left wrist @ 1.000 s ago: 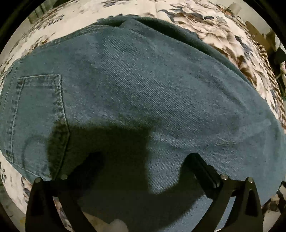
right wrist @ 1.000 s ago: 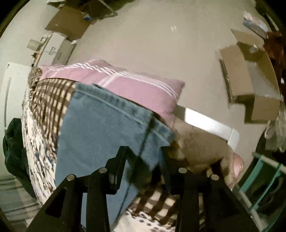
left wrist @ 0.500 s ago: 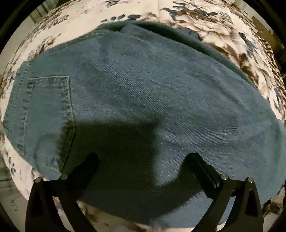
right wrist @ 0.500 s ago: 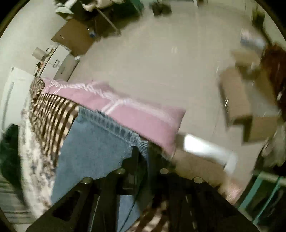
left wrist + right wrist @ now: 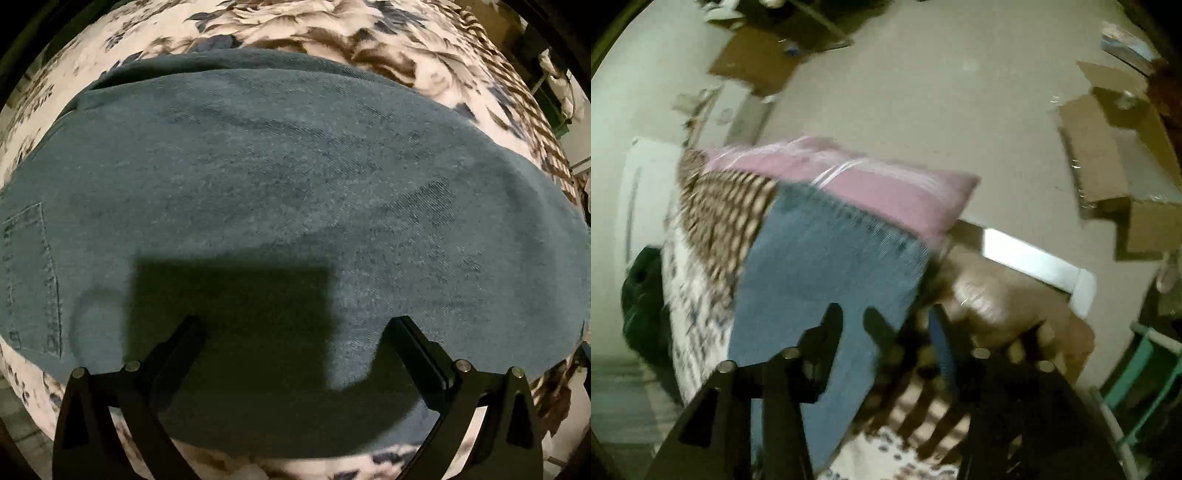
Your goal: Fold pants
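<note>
cardboard box [image 5: 1108, 155]: contents unclear, blurred | pants [image 5: 827, 266]: flat on bedspread [image 5: 332, 33]

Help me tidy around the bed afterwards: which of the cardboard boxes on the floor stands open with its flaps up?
The cardboard box at the right, beyond the bed's white corner, stands open with flaps raised. The cardboard at top left lies flat on the floor.

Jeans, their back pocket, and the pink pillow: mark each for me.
jeans [image 5: 295, 177]: left wrist view, middle of the denim.
back pocket [image 5: 29, 280]: left wrist view, pocket face.
pink pillow [image 5: 886, 188]: right wrist view, top face.
</note>
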Tool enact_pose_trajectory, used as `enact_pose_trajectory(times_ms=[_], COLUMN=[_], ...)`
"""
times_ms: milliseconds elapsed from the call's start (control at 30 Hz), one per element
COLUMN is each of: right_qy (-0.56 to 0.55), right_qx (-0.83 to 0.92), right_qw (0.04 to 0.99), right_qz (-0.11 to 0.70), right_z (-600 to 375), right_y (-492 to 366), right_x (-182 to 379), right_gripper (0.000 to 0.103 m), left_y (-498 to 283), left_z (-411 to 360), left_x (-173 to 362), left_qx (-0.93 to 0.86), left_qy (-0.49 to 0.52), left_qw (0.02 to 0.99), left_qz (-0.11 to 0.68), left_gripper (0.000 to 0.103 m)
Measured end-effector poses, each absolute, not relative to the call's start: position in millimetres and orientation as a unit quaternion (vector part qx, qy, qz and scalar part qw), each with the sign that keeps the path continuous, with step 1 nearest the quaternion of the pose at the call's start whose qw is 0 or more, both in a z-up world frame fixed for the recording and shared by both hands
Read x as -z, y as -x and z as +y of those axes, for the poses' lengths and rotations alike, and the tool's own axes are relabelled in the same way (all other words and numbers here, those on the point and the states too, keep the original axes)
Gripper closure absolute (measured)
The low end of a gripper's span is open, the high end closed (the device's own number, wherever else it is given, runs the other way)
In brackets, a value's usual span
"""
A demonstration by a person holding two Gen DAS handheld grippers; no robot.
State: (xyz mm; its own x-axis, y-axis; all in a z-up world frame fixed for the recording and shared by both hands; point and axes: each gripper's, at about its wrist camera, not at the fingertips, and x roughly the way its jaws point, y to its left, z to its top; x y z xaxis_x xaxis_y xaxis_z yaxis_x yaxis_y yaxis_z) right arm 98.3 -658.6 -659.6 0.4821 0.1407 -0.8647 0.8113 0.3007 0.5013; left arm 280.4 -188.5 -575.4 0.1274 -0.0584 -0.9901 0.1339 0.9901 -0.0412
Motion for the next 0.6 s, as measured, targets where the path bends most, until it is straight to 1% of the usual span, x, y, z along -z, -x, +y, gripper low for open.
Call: enact_pose_trajectory(times_ms=[100, 167, 233, 267, 300, 333, 400, 500, 600], right_qy=[-0.542, -0.547, -0.571, -0.576, -0.578, -0.575, -0.576, -0.575, -0.583], right_qx=[0.196, 0.180, 0.177, 0.177, 0.180, 0.184, 0.179, 0.175, 0.163], right_qw=[0.659, 0.655, 0.658, 0.664, 0.676, 0.686, 0.700, 0.694, 0.701], right_qz=[0.483, 0.489, 0.459, 0.442, 0.422, 0.405, 0.383, 0.396, 0.376], right_z=[-633, -620, -613, -612, -611, -611, -611, -613, -617], right_y=[-110, -115, -117, -117, -117, -119, -124, -137, -143], right_x=[684, 703, 714, 714, 710, 705, 698, 709, 710], right_gripper=[0.051, 0.051, 0.053, 0.061, 0.066, 0.067, 0.067, 0.067, 0.067], left_y=[-283, -282, -279, -275, -273, -273, -277, -289, -296], left_z=[-188, -183, -182, -170, -161, -155, -155, -157, -161], left_x=[581, 586, 586, 583, 578, 576, 575, 576, 575], left_qx=[0.068, 0.070, 0.072, 0.072, 0.072, 0.073, 0.073, 0.070, 0.068], left_qy=[-0.026, -0.026, -0.028, -0.028, -0.029, -0.030, -0.033, -0.031, -0.030], left_qw=[0.753, 0.754, 0.755, 0.754, 0.754, 0.753, 0.752, 0.752, 0.753], left_qz=[0.654, 0.652, 0.652, 0.652, 0.653, 0.654, 0.654, 0.655, 0.654], left_gripper=[0.000, 0.000, 0.000, 0.000, 0.000, 0.000, 0.000, 0.000, 0.000])
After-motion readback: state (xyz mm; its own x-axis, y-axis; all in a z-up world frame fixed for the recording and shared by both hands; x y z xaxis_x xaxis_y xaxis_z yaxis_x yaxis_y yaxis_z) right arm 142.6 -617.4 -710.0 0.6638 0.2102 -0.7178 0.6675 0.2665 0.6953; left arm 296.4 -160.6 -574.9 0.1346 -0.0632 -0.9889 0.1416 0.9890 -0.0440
